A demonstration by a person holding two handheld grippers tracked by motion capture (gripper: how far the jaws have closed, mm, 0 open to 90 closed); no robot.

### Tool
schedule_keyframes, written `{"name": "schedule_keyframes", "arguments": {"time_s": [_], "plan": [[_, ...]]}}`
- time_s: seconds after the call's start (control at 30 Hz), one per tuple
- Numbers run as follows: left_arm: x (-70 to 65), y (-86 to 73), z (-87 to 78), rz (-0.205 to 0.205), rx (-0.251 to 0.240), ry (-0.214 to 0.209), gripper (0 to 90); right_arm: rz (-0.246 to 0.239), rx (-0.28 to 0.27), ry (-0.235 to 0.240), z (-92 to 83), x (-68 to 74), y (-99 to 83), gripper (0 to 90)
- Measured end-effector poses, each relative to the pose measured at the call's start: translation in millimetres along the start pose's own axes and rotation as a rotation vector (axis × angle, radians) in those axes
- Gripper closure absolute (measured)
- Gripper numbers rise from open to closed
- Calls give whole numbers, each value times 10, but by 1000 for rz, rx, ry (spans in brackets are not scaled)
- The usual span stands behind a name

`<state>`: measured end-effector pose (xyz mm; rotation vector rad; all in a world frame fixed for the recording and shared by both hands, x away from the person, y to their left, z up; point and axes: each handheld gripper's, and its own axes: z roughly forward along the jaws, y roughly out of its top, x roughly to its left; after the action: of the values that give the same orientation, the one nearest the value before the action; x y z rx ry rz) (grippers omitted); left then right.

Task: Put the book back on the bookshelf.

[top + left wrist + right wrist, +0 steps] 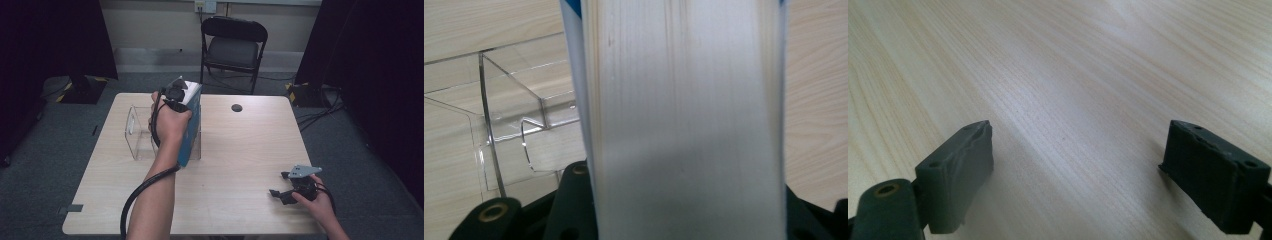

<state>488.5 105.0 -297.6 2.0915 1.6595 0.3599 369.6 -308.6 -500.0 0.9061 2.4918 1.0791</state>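
High view: left gripper is squeezing a book over the clear box; right gripper is resting wide apart. Book could slip, knocking the box.

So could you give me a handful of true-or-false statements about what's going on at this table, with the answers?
1. The left claw is clamped on a blue-and-white book. True.
2. The book lies flat on the table. False: it stands upright on its edge, beside the clear plastic holder.
3. The right claw is holding a pen. False: its jaws are apart with nothing between them, just above bare wood.
4. A folding chair stands beyond the far edge of the table. True.
5. A small dark round object sits on the table near its far edge. True.
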Motion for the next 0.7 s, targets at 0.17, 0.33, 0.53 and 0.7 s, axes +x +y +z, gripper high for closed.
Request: {"name": "schedule_keyframes", "arguments": {"time_s": [0.17, 0.33, 0.53, 0.7], "plan": [[-8, -14, 1, 8, -3, 0, 615, 3, 2, 2, 9, -3, 11, 118], [-30, -19, 4, 8, -5, 7, 612, 2, 2, 3, 12, -5, 14, 118], [-30, -19, 3, 19, 0, 4, 607, 2, 2, 3, 12, -4, 14, 118], [-41, -21, 6, 22, -3, 2, 602, 2, 2, 4, 12, -5, 14, 118]]}}
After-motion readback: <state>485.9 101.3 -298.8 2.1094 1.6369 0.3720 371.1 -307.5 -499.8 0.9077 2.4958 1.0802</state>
